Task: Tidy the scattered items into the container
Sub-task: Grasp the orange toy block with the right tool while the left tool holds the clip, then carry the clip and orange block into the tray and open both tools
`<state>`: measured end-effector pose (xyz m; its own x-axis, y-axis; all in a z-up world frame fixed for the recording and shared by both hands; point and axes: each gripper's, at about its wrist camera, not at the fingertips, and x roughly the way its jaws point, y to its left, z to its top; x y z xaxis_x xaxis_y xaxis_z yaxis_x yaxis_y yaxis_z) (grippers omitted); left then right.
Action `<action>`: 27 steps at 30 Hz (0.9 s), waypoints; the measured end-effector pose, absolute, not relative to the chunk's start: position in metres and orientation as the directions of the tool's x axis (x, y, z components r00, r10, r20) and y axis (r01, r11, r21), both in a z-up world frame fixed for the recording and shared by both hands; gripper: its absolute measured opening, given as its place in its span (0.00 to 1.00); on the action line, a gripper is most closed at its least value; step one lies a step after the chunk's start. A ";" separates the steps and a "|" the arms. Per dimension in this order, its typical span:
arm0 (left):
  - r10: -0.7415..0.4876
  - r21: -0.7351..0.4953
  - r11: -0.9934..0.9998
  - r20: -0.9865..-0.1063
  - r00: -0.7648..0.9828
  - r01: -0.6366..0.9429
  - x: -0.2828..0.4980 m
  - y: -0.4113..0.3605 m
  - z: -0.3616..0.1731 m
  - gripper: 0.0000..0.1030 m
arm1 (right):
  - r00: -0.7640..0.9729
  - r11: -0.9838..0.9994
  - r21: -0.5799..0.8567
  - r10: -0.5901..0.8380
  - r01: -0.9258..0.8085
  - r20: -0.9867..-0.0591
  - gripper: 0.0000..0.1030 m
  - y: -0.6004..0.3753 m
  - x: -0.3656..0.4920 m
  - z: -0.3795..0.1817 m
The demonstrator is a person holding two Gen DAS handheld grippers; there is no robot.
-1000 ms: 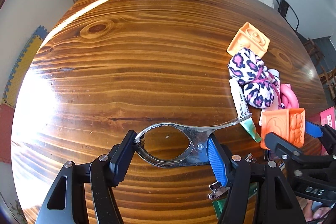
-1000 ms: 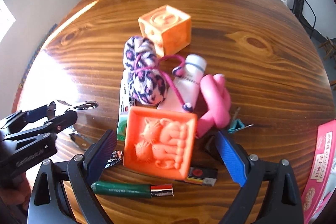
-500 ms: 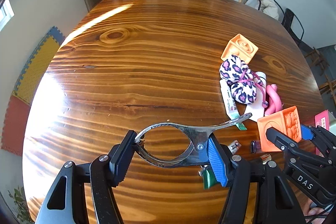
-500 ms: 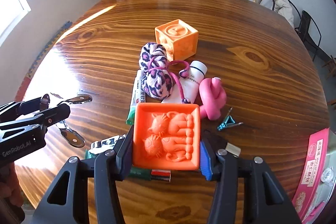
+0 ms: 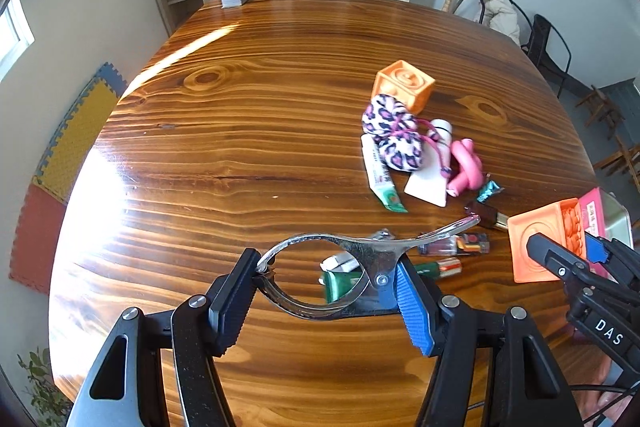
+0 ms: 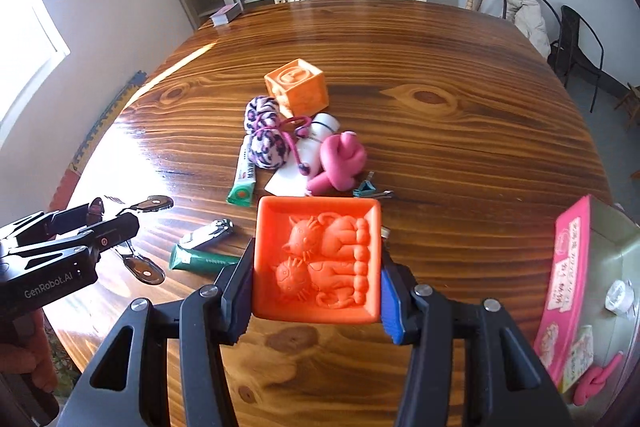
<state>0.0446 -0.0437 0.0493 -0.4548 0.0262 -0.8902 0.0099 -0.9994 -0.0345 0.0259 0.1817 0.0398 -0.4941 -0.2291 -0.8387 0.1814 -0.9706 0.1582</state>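
Note:
My left gripper (image 5: 324, 287) is shut on a shiny metal clip (image 5: 360, 247) with a ring-shaped loop, held above the wooden table (image 5: 240, 131). My right gripper (image 6: 316, 291) is shut on an orange cat block (image 6: 318, 255), also lifted off the table. Each gripper shows at the edge of the other's view, the orange cat block (image 5: 544, 239) at the right and the metal clip (image 6: 154, 203) at the left. The container (image 6: 612, 251), a greenish tin with a pink box (image 6: 568, 275) in it, stands at the table's right edge.
On the table lie an orange cube (image 6: 298, 87), a leopard-print bundle (image 6: 264, 143), a white tube (image 6: 316, 143), a pink knotted toy (image 6: 340, 163), a toothpaste tube (image 6: 244, 175), a nail clipper (image 6: 206, 233), a green tube (image 6: 200, 261) and a teal clip (image 6: 366, 189). Chairs stand at the right.
The right gripper closed on the orange cat block and lifted it off the table. The left gripper, still holding the metal clip, rose and drew back as well.

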 end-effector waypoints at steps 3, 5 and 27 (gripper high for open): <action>0.039 -0.035 -0.999 -0.886 -0.463 -0.018 0.048 -0.024 0.053 0.65 | -0.515 -0.975 0.158 -0.217 0.157 -0.829 0.54 0.203 0.035 0.048; 0.051 -0.037 -0.999 -0.882 -0.468 -0.040 0.050 -0.010 0.056 0.65 | -0.528 -0.978 0.158 -0.206 0.135 -0.824 0.54 0.219 0.041 0.053; 0.201 -0.048 -0.949 -0.855 -0.478 -0.313 0.060 0.159 0.075 0.65 | -0.607 -0.974 0.167 -0.040 -0.154 -0.794 0.54 0.391 0.106 0.074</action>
